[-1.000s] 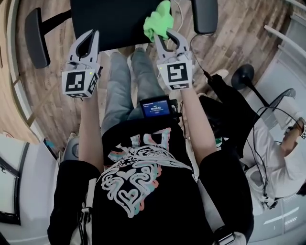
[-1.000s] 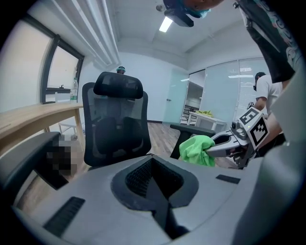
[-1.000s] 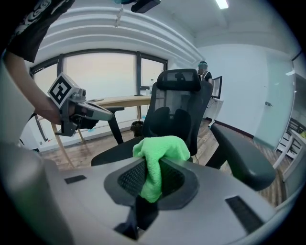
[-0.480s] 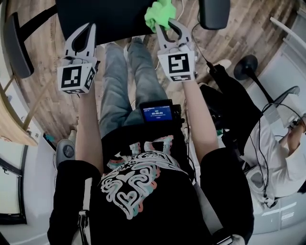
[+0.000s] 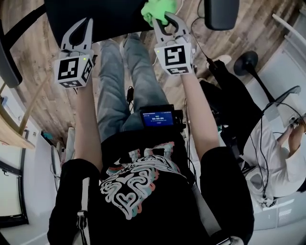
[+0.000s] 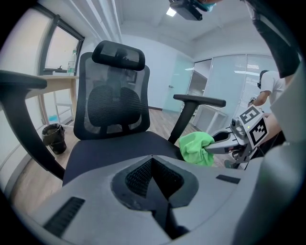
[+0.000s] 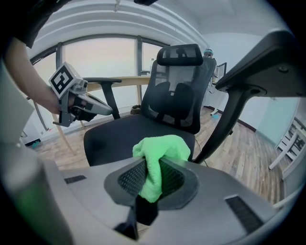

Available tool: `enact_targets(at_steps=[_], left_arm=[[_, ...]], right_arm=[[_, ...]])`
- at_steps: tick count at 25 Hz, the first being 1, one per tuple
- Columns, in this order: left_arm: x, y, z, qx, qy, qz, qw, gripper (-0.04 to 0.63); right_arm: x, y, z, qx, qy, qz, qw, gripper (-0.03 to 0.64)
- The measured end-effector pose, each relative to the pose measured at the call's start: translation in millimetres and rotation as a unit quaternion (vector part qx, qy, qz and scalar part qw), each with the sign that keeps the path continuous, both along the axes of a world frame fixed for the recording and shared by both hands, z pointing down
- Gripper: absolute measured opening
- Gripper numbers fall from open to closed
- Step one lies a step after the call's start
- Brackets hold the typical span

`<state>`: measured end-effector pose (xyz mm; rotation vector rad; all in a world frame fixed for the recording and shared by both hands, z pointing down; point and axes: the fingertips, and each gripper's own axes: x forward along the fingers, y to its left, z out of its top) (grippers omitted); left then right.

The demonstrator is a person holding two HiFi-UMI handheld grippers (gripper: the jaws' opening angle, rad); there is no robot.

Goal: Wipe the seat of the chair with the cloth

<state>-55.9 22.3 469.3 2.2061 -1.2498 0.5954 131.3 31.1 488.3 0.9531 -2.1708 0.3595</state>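
Note:
A black office chair stands in front of me, its dark seat (image 5: 110, 19) at the top of the head view and its mesh back (image 6: 114, 107) facing me. My right gripper (image 5: 167, 21) is shut on a bunched bright green cloth (image 5: 155, 9) at the seat's front right edge; the cloth (image 7: 160, 155) bulges out between the jaws. My left gripper (image 5: 80, 31) hovers over the seat's front left edge, shut with nothing in it. From the left gripper view the cloth (image 6: 197, 147) hangs beside the seat (image 6: 114, 150).
The chair's armrests (image 5: 221, 13) (image 6: 200, 101) flank the seat. A fan base (image 5: 246, 64) and cables lie on the wood floor at the right, near a seated person (image 5: 282, 158). A black bin (image 6: 53, 138) stands by a desk at the left.
Both grippers have moved forward toward the chair seat, the right one carrying the green cloth over the seat's front edge. The jaws keep their states.

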Motion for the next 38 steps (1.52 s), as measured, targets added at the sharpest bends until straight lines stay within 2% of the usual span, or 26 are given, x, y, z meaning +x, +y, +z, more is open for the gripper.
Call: enact_targets(at_steps=[15, 26, 31, 38], left_arm=[[4, 11, 34, -0.015, 0.006, 0.005, 0.9998, 0.000], [4, 7, 40, -0.020, 0.005, 0.014, 0.9997, 0.000], [13, 7, 39, -0.021, 0.010, 0.024, 0.9994, 0.000], [16, 11, 42, -0.028, 0.014, 0.026, 0.9992, 0.000]], right_arm=[[4, 15, 63, -0.055, 0.040, -0.017, 0.998, 0.054], [1, 12, 79, -0.080, 0.050, -0.017, 0.995, 0.054], [2, 13, 87, -0.124, 0.039, -0.010, 0.991, 0.054], [1, 9, 91, -0.161, 0.033, -0.029, 0.986, 0.054]])
